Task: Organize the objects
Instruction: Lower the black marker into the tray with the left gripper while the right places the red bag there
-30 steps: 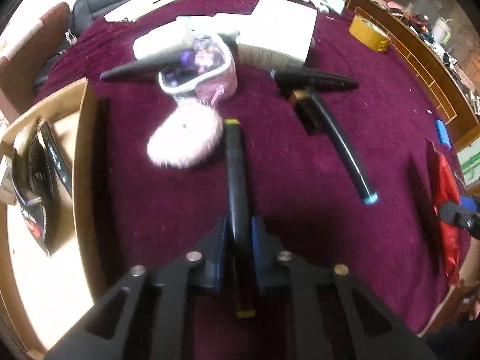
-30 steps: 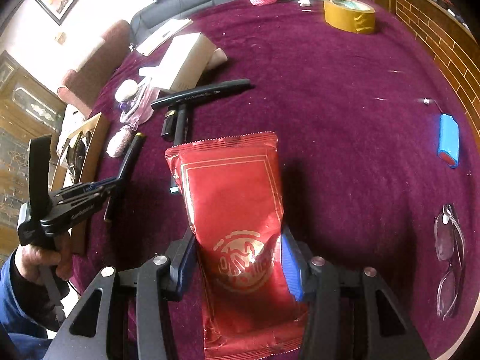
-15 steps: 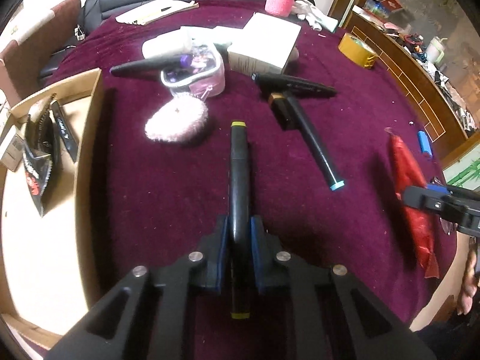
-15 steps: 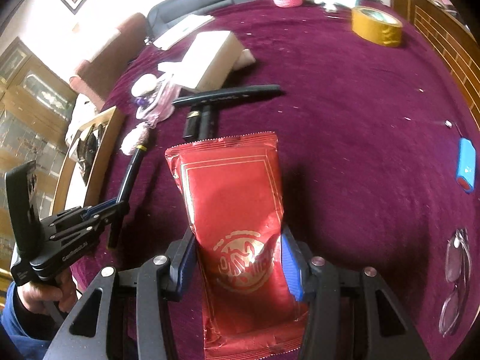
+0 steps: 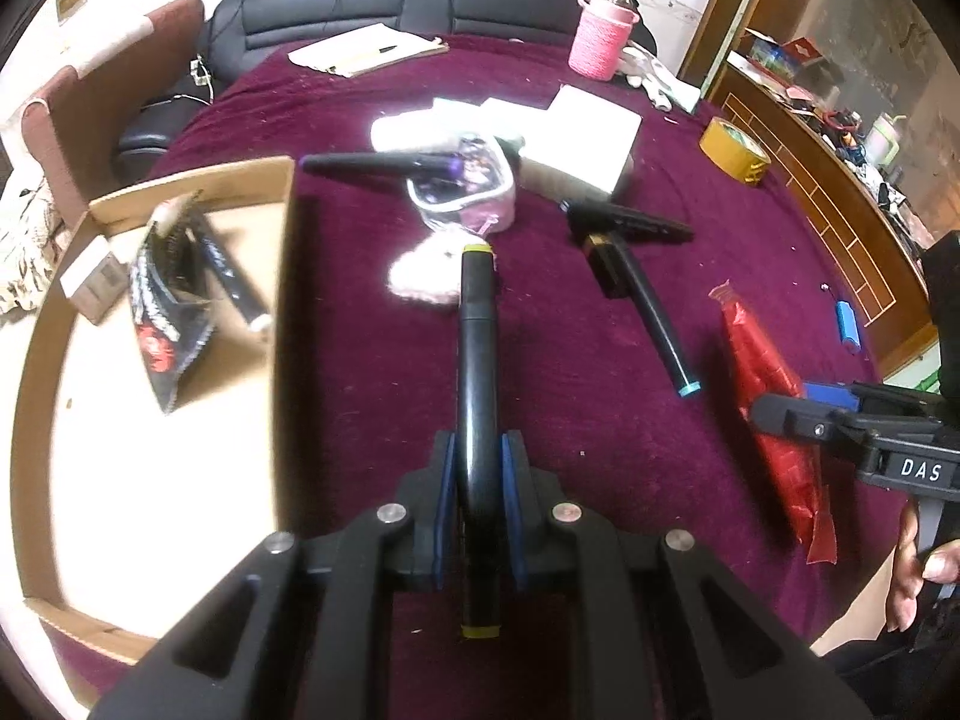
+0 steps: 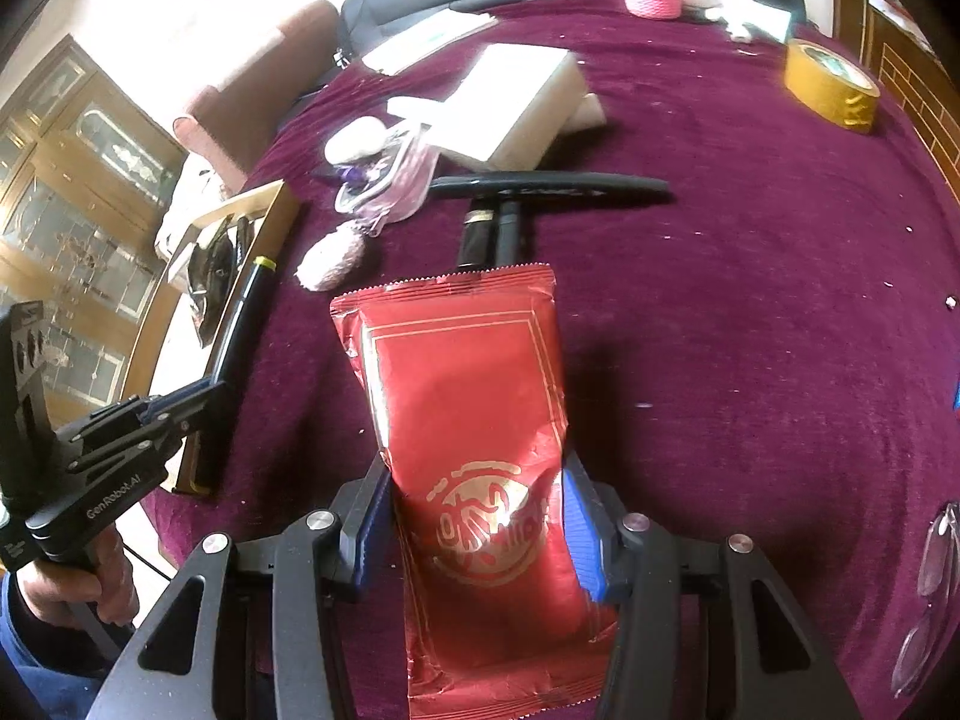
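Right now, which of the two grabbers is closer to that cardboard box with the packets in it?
Left. The left gripper, holding the black marker, sits just beside the cardboard box. The right gripper, gripping the red packet, is farther across the table.

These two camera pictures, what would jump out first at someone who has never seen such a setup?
Probably the shiny red packet, pinched between the fingers of the right gripper and filling the middle of its view above the purple tablecloth. Next, the black marker with yellow ends clamped in the left gripper, pointing up the table. To its left sits an open cardboard box.
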The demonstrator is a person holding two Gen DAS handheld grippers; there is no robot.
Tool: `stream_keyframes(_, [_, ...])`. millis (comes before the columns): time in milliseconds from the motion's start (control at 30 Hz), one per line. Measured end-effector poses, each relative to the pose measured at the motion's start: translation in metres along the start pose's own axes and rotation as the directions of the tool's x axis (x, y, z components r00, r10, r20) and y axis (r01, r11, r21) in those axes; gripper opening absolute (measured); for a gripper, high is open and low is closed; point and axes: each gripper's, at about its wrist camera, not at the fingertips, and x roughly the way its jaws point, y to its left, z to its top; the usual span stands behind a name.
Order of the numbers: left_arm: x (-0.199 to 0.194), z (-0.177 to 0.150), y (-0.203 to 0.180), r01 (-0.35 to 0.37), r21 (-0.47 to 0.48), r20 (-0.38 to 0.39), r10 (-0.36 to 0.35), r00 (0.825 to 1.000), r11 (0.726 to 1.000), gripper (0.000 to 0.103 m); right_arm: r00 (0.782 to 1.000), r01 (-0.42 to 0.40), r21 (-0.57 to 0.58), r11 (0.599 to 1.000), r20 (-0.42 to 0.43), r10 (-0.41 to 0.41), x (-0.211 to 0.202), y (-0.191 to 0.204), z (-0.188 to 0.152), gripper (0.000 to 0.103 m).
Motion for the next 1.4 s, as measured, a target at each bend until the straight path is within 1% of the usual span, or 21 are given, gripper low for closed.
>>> stream_keyframes(367, [-0.018, -0.003, 0.02, -0.001, -0.029, 0.034, 0.002, 0.999, 1.0, 0.014, 1.0, 0.0, -0.055, 0.998, -0.008, -0.001, 0.006, 0.031, 0.001, 0.055])
stream_keyframes(633, [-0.033, -0.01, 0.048, -0.008, -0.076, 0.06, 0.012, 0.998, 0.997, 0.015, 0.999, -0.03, -0.098, 0.995, -0.027, 0.027, 0.017, 0.063, 0.011, 0.055])
stream_keyframes(833, [-0.052, -0.015, 0.086, -0.028, -0.142, 0.094, 0.042, 0.995, 0.989, 0.015, 0.997, -0.07, -0.158, 0.985, -0.051, 0.063, 0.03, 0.105, 0.027, 0.055])
stream_keyframes(967, [-0.063, -0.021, 0.114, -0.047, -0.191, 0.114, 0.069, 0.991, 0.981, 0.015, 0.991, -0.117, -0.181, 0.976, -0.09, 0.102, 0.042, 0.134, 0.035, 0.055])
stream_keyframes(1100, [-0.068, -0.029, 0.142, -0.063, -0.243, 0.113, 0.093, 0.989, 0.968, 0.015, 0.983, -0.156, -0.222, 0.962, -0.131, 0.129, 0.056, 0.169, 0.041, 0.055])
stream_keyframes(1200, [-0.069, -0.033, 0.163, -0.073, -0.276, 0.106, 0.106, 0.989, 0.958, 0.015, 0.973, -0.201, -0.241, 0.95, -0.166, 0.163, 0.067, 0.196, 0.044, 0.055])
stream_keyframes(1400, [-0.068, -0.039, 0.193, -0.087, -0.305, 0.088, 0.119, 0.989, 0.948, 0.015, 0.956, -0.252, -0.259, 0.933, -0.218, 0.198, 0.092, 0.243, 0.051, 0.055])
